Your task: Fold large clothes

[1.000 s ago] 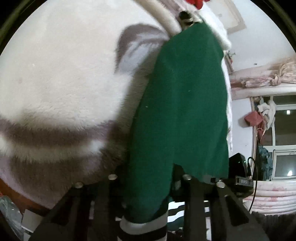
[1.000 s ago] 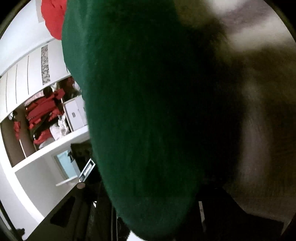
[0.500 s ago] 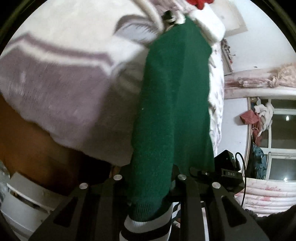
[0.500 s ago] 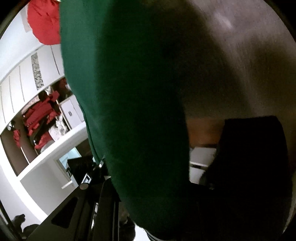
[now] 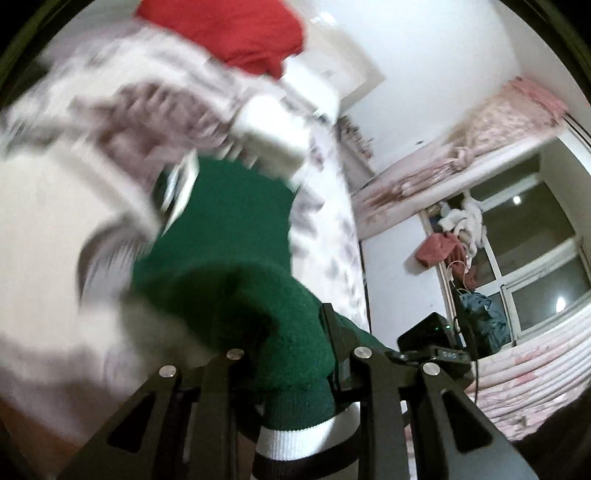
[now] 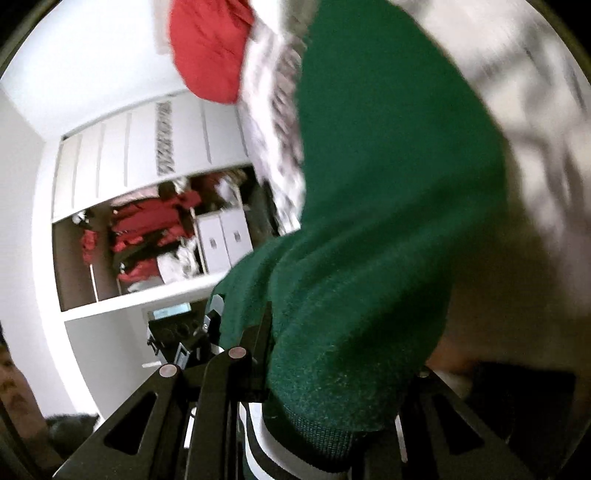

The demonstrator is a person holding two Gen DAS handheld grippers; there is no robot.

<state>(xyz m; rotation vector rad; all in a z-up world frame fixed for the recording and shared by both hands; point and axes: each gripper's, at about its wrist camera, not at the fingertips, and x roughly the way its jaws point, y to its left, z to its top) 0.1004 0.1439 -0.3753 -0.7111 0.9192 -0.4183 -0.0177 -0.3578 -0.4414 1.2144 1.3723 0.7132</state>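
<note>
A dark green knit garment (image 5: 229,258) with a white and black striped hem hangs stretched between both grippers. My left gripper (image 5: 291,373) is shut on its hem edge, and the cloth runs up and away over the bed. In the right wrist view the same green garment (image 6: 376,206) fills the middle. My right gripper (image 6: 332,387) is shut on its striped hem; the right finger is hidden behind the cloth. Both views are blurred by motion.
A white and grey striped fleece blanket (image 5: 55,258) covers the bed under the garment and also shows in the right wrist view (image 6: 524,110). A red cloth (image 5: 236,33) lies at the far end. A window (image 5: 524,258) is at the right, open wardrobe shelves (image 6: 147,236) at the left.
Both grippers have lifted and tilted up with the green garment. The cloth now bunches near the fingers, and more of the room and the red cloth has come into view.
</note>
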